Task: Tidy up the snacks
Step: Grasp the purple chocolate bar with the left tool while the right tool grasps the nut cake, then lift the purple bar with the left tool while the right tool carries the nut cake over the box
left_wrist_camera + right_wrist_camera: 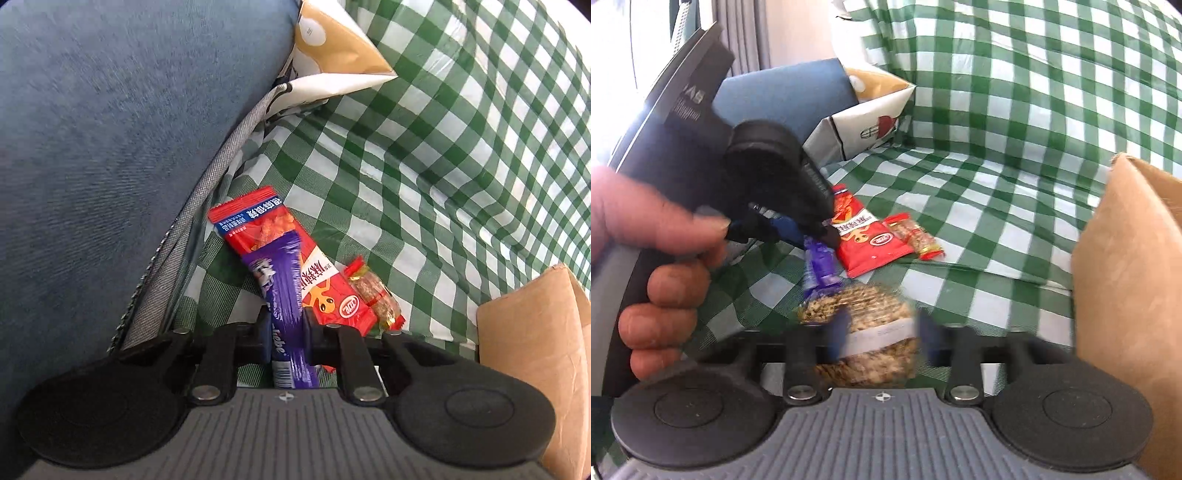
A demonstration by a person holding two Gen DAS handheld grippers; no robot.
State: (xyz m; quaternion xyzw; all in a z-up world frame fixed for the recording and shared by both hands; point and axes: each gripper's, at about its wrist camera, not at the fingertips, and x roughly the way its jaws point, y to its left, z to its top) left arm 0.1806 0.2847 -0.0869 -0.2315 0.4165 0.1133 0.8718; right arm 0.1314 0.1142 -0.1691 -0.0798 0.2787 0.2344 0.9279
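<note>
Snacks lie on a green-checked cloth (424, 155): left tool (285, 325) nearly closed on the purple bar (282, 280); right tool (882, 332) narrowed around the round cracker pack (864, 314), contact blurred. Both light; film slippery, crackers fragile, so grip mid-body gently.

The left hand-held gripper (285, 332) sits at the lower middle of its own view, its two blue-padded fingers (264, 336) drawn close and pressing on a purple snack bar (282, 295) that stands between them. In the right wrist view the same gripper enters from the upper left, pointing down and to the right, its dark grey body gripped by the person's left hand (661, 266) at the left edge, fingers curled round the handle. The right hand-held gripper (882, 332) is at the lower middle of its view, motion-blurred, its blue fingers (839, 332) on either side of a round grain cracker pack (868, 314); whether the pads touch it cannot be told.
</note>
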